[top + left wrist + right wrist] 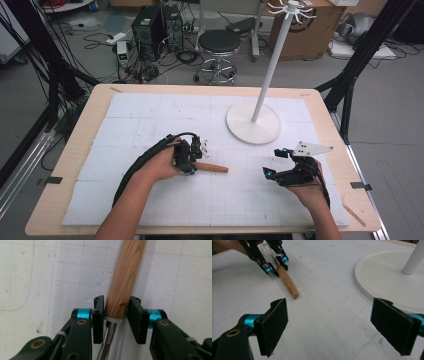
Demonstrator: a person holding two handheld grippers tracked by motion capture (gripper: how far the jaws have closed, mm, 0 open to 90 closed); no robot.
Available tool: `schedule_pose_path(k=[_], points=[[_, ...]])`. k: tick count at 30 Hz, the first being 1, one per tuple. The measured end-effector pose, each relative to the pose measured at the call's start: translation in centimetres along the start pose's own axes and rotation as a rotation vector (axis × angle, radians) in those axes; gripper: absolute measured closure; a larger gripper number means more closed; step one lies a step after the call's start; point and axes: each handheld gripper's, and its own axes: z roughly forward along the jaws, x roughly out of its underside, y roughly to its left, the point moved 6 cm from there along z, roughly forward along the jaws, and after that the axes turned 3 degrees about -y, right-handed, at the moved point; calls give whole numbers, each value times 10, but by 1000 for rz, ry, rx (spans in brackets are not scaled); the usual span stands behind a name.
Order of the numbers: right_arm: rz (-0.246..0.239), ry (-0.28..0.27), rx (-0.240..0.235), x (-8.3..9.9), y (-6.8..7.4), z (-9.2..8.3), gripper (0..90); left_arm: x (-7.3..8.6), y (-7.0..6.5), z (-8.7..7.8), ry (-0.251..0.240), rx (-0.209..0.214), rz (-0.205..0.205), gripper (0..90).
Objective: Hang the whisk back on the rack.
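Beyond the whisk [210,167], a white stand [253,122] rises

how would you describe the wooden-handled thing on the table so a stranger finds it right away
Start at the white round stand base on the white mat. Toward the person's left hand, the whisk lies flat, its handle clamped in the left tool. It is the one brown wooden piece there.

A light wooden table [80,150] carries a white gridded sheet [150,195] that covers most of its top, leaving a bare wood border all round. On the sheet, a whisk with a wooden handle [212,168] lies flat near the middle, and the round white base of a stand [245,131] sits toward the far right, its pole rising upright
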Motion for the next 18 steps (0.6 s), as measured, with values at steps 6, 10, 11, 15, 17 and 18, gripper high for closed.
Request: schedule_pose_path(k=[6, 10, 11, 15, 17, 18], points=[[-2, -2, -2, 1, -1, -1, 139, 2, 0, -4, -4, 15, -20, 718], [-1, -4, -1, 1, -2, -2, 139, 1, 4, -16, -92, 22, -61, 719], [4, -3, -1, 1, -2, -2, 139, 0, 5, -20, -119, 13, -73, 719], [7, -2, -1, 2, -2, -2, 139, -2, 10, -37, -215, 16, -116, 718], [3, -2, 0, 2, -2, -2, 139, -4, 13, -47, -279, 12, -144, 718], [2, -2, 0, 1, -2, -2, 139, -6, 14, -52, -312, 16, -162, 718]])
